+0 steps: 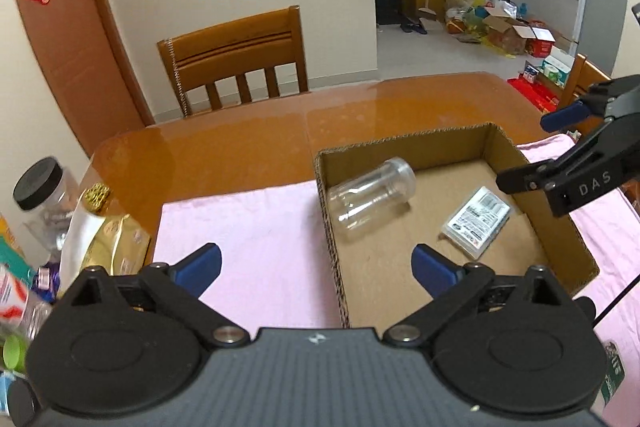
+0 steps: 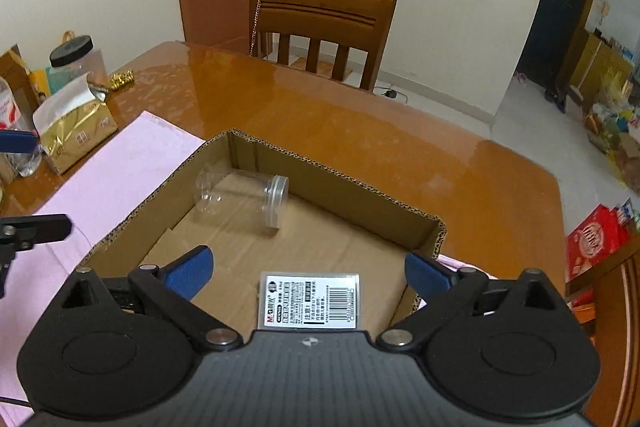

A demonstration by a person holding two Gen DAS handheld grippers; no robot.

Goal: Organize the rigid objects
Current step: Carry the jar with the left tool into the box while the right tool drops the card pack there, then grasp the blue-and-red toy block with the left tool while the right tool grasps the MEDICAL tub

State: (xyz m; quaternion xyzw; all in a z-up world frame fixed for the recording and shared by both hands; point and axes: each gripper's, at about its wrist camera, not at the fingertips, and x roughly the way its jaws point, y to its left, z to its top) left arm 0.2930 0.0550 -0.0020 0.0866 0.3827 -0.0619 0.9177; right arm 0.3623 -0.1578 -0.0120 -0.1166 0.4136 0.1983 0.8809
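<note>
A shallow cardboard box [image 1: 556, 239] [image 2: 352, 201] sits on a pink cloth [image 1: 248, 227] [image 2: 120, 163] on the wooden table. Inside it lie a clear plastic jar [image 1: 370, 197] [image 2: 244, 193] on its side and a small flat clear case with a barcode label [image 1: 478, 221] [image 2: 310, 299]. My left gripper [image 1: 316, 269] is open and empty, above the box's left wall. My right gripper [image 2: 306, 273] is open and empty, just above the labelled case. The right gripper also shows in the left wrist view [image 1: 532, 155] over the box's right wall.
At the table's left edge stand a gold foil bag [image 1: 116, 243] [image 2: 76, 131], a black-lidded clear jar [image 1: 40, 187] [image 2: 78, 61] and several packets. A wooden chair [image 1: 236, 61] [image 2: 320, 31] stands at the far side. Another chair [image 1: 578, 79] is on the right.
</note>
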